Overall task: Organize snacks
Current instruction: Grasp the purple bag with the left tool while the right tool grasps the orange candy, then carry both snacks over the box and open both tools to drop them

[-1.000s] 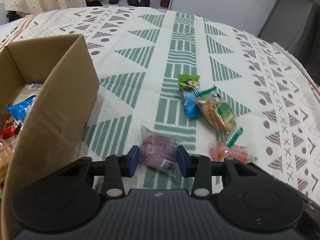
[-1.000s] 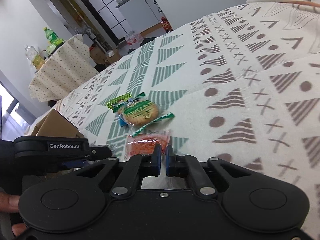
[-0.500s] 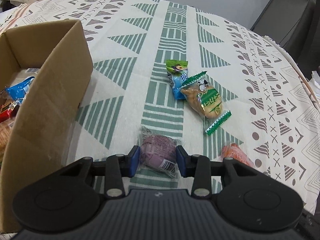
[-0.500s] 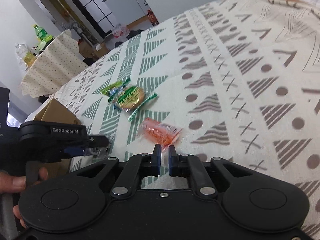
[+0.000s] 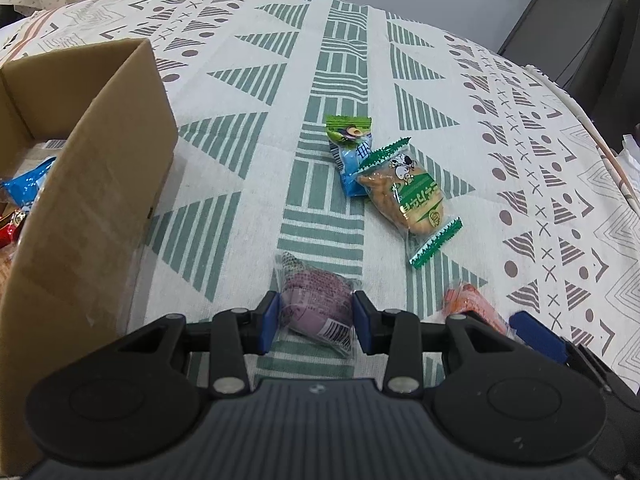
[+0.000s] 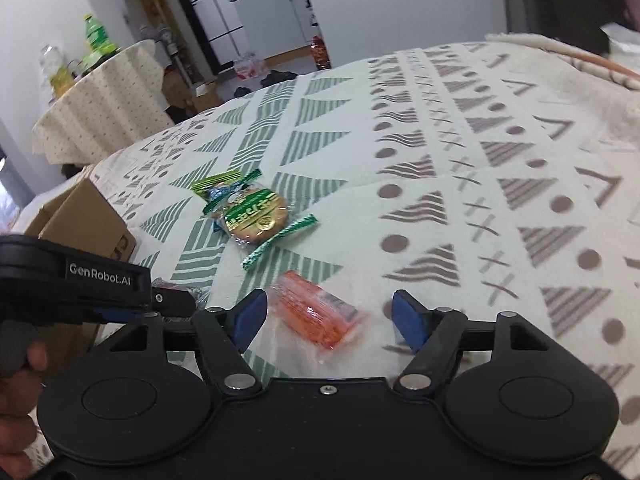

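Observation:
My left gripper (image 5: 315, 322) is shut on a purple snack packet (image 5: 316, 304) that rests on the patterned tablecloth, just right of an open cardboard box (image 5: 92, 200). My right gripper (image 6: 329, 318) is opening its jaws. An orange snack packet (image 6: 316, 316) lies on the cloth between them, and the pads do not touch it. Farther out, a green-wrapped cookie packet (image 5: 408, 200) overlaps a blue-and-green packet (image 5: 348, 148). The right wrist view also shows the cookie packet (image 6: 256, 216), the box (image 6: 88, 224) and the left gripper (image 6: 100, 280) with a hand on its grip.
Inside the box lie a blue packet (image 5: 24, 188) and a red one (image 5: 10, 228). The tablecloth (image 5: 540, 200) drops off at the right edge near dark furniture (image 5: 580, 40). A second covered table (image 6: 100, 92) with bottles stands beyond.
The right gripper's jaws went from shut to wide apart and now stand on either side of the orange packet. The left gripper kept its hold on the purple packet.

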Action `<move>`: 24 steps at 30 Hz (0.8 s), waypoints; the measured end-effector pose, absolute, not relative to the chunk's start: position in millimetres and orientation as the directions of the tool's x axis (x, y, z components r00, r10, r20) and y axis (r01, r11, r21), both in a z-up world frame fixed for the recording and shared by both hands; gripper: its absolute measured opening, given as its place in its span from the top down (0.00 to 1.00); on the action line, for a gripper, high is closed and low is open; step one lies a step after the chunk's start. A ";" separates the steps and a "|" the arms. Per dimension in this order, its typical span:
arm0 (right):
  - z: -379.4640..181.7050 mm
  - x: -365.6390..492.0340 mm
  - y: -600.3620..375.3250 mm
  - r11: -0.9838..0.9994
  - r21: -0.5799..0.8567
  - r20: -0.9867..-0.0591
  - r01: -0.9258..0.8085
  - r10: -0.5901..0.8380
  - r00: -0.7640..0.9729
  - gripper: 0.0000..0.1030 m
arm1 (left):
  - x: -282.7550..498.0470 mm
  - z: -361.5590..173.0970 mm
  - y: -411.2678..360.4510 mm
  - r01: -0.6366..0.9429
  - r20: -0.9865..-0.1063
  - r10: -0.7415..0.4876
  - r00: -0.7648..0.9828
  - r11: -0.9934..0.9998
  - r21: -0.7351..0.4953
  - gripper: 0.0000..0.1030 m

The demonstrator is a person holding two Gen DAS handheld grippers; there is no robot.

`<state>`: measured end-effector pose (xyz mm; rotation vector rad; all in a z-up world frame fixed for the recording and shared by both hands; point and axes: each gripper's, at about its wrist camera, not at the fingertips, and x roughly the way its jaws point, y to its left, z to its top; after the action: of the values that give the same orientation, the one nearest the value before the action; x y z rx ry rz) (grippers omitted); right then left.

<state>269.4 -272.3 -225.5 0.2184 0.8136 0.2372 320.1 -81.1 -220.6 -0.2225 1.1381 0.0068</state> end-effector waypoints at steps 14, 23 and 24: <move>-219.0 258.9 -273.0 0.976 0.196 -0.709 -0.092 0.206 0.674 0.80 | 308.9 -201.3 -76.8 -0.112 -0.880 -0.125 0.457 0.974 -0.197 0.63; -187.3 241.5 -273.1 0.963 0.265 -0.676 -0.058 0.228 0.700 0.80 | 286.2 -173.3 -67.0 -0.112 -0.843 -0.136 0.520 0.968 -0.225 0.63; -184.0 239.4 -272.3 0.960 0.274 -0.674 -0.055 0.232 0.701 0.80 | 284.0 -169.2 -64.5 -0.115 -0.837 -0.138 0.529 0.966 -0.231 0.63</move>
<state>239.4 -272.3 -184.0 0.2413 0.7792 0.1617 284.0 -64.5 -169.2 -0.2725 1.0163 -0.0138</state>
